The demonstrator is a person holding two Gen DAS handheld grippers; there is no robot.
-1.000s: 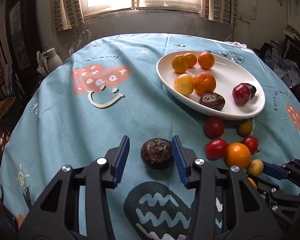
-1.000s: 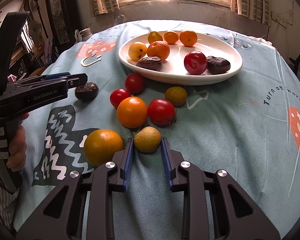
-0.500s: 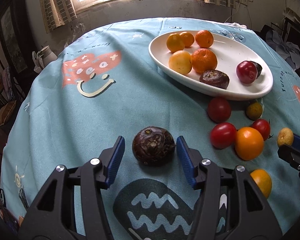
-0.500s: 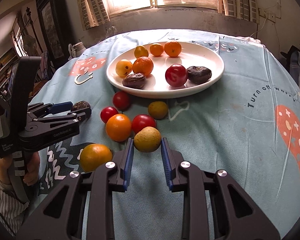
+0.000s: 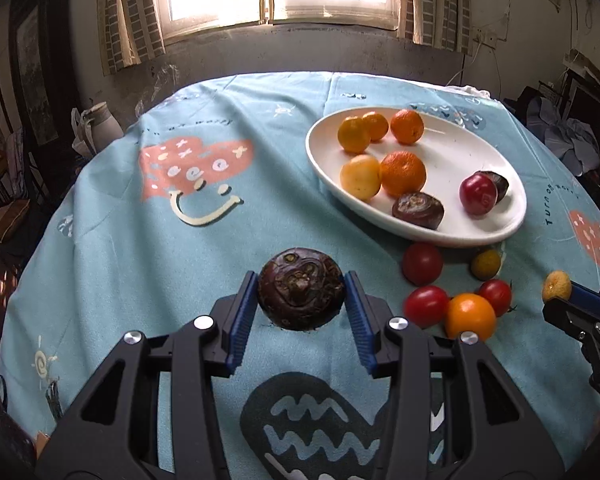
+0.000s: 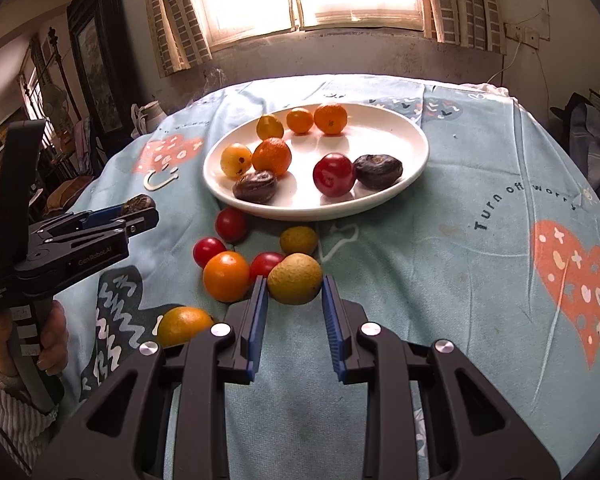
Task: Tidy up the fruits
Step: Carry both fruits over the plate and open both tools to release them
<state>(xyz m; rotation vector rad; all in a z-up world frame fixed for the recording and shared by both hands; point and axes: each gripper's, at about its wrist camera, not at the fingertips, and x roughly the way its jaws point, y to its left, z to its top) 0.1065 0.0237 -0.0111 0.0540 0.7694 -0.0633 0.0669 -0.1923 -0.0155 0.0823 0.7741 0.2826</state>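
**Round table under a blue printed cloth**

The light-blue patterned tablecloth (image 6: 480, 184) carries a white oval ceramic plate (image 6: 414, 160). Just beside the plate's near rim lie loose red tomatoes (image 6: 231, 224), a round orange (image 6: 226, 276) and a small yellow-green fruit (image 6: 298, 240).

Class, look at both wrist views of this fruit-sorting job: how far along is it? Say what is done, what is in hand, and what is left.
Done: eight fruits already lie on the white plate. In hand: the left gripper grips a dark wrinkled fruit, and the right gripper grips a yellow-green fruit; both appear lifted off the cloth. Left: six loose fruits on the tablecloth, among them an orange and red tomatoes.
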